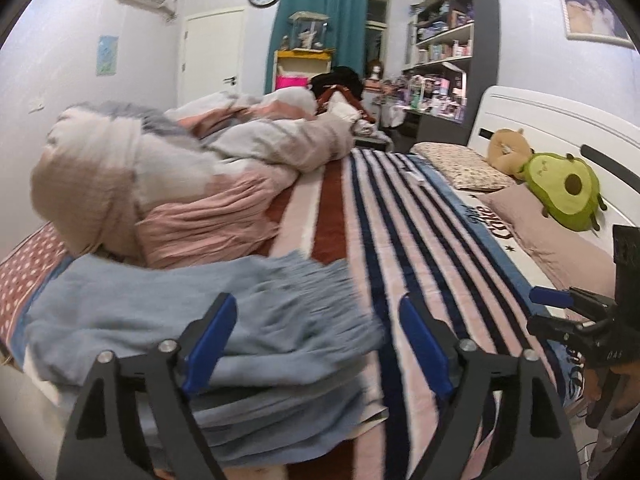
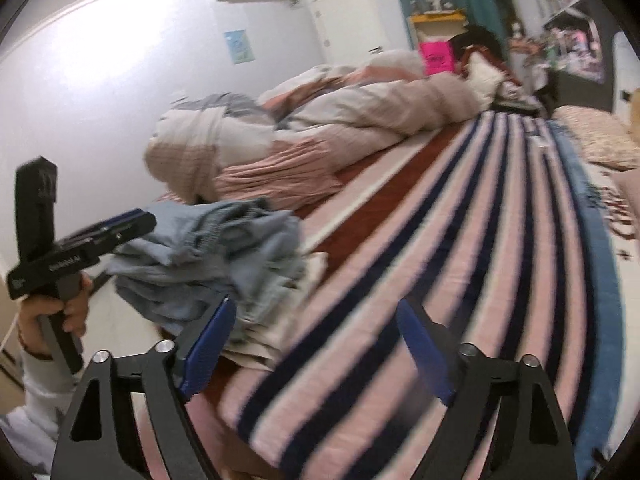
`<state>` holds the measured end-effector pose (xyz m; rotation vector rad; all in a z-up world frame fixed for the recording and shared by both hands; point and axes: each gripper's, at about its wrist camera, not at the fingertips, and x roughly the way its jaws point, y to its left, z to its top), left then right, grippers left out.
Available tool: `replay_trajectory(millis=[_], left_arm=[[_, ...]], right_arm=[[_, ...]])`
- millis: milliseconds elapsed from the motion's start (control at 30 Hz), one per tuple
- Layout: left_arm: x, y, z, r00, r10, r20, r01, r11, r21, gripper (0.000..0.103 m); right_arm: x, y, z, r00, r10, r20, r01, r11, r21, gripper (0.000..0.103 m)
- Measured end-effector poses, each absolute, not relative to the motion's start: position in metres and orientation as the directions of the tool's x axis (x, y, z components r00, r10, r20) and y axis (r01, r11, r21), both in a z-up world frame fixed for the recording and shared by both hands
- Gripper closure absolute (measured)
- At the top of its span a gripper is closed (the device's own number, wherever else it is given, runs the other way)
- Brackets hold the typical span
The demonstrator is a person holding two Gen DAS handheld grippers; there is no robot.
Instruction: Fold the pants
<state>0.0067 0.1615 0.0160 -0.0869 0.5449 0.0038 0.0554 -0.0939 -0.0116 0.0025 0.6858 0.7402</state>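
The light blue pants lie in a folded, rumpled heap at the near left of the bed, on the striped blanket. My left gripper hangs open just above the heap's right edge; its pads touch no cloth. In the right wrist view the pants sit left of centre. My right gripper is open over the bare stripes of the blanket, apart from the pants. A hand holds the left gripper beside the heap. The right gripper shows at the left wrist view's right edge.
A bunched pink and grey quilt fills the bed's far left behind the pants. An avocado plush, a brown plush and pillows lie by the white headboard. Shelves stand beyond.
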Motion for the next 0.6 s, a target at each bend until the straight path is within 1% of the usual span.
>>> replay_trajectory(millis=[67,133,200,300,333,367,400,467,600], left_arm=[[0.01,0.142,0.018,0.872,-0.029,-0.489,-0.009,0.997,-0.074,0.016],[0.014,0.12,0.02,0.885,-0.048,-0.462,0.02,0.998,-0.066,0.014],[0.016,0.105,0.021,0.898,-0.052,-0.437,0.032,0.998,-0.053,0.013],[0.013,0.083,0.024,0.927,-0.034,-0.373,0.027,0.999,-0.026,0.008],[0.01,0.075,0.024,0.941,-0.028,-0.338,0.024,1.0,-0.014,0.007],[0.009,0.07,0.024,0.949,-0.02,-0.314,0.02,1.0,-0.003,0.007],[0.006,0.064,0.023,0.955,-0.011,-0.295,0.015,1.0,0.012,0.007],[0.005,0.055,0.022,0.959,-0.004,-0.282,0.012,1.0,0.025,0.007],[0.003,0.047,0.018,0.96,-0.023,-0.279,0.027,1.0,0.012,0.007]], right_arm=[[0.051,-0.114,-0.011,0.58,0.585,-0.567,-0.586,0.783,0.208,0.02],[0.047,-0.131,-0.011,0.619,0.554,-0.557,-0.556,0.81,0.188,0.017],[0.042,-0.148,-0.01,0.659,0.521,-0.543,-0.524,0.836,0.167,0.007],[0.03,-0.168,-0.009,0.719,0.47,-0.511,-0.479,0.869,0.125,0.006],[0.026,-0.173,-0.008,0.735,0.457,-0.502,-0.468,0.877,0.113,0.006],[0.021,-0.179,-0.008,0.756,0.439,-0.486,-0.453,0.886,0.097,0.005],[0.017,-0.183,-0.008,0.773,0.424,-0.472,-0.44,0.894,0.083,0.001],[0.008,-0.189,-0.007,0.81,0.391,-0.438,-0.412,0.91,0.05,0.001],[-0.003,-0.196,-0.007,0.86,0.335,-0.386,-0.362,0.932,0.003,0.001]])
